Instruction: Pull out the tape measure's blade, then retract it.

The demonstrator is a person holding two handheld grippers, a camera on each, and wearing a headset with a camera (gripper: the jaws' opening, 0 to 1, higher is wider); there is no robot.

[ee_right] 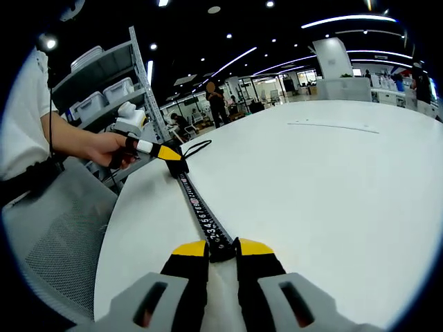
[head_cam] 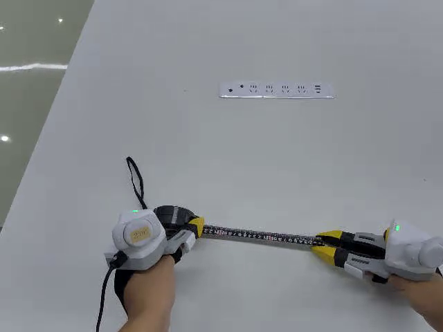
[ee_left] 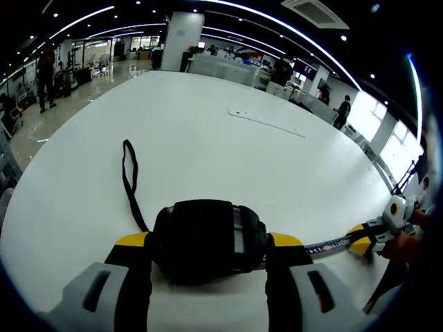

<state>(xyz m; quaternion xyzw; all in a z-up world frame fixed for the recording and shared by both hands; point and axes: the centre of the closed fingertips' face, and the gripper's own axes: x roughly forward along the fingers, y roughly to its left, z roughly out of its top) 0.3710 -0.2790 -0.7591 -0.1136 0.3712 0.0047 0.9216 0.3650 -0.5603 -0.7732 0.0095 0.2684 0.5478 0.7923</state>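
Note:
A black tape measure case [head_cam: 174, 219] [ee_left: 208, 238] rests on the white table [head_cam: 277, 159], with my left gripper [head_cam: 188, 232] [ee_left: 208, 242] shut on it. Its black wrist strap [head_cam: 136, 181] [ee_left: 129, 181] trails away across the table. The blade [head_cam: 259, 236] [ee_right: 205, 217] runs out flat along the tabletop to the right. My right gripper [head_cam: 324, 243] [ee_right: 221, 247] is shut on the blade's far end. In the right gripper view the case [ee_right: 176, 168] sits at the far end of the blade, next to the left gripper [ee_right: 166, 153].
A white power strip [head_cam: 277, 90] [ee_left: 266, 121] [ee_right: 332, 126] lies flat at the far side of the table. The table's left edge [head_cam: 59, 104] drops to a glossy floor. A black cable [head_cam: 104, 297] hangs from the left gripper.

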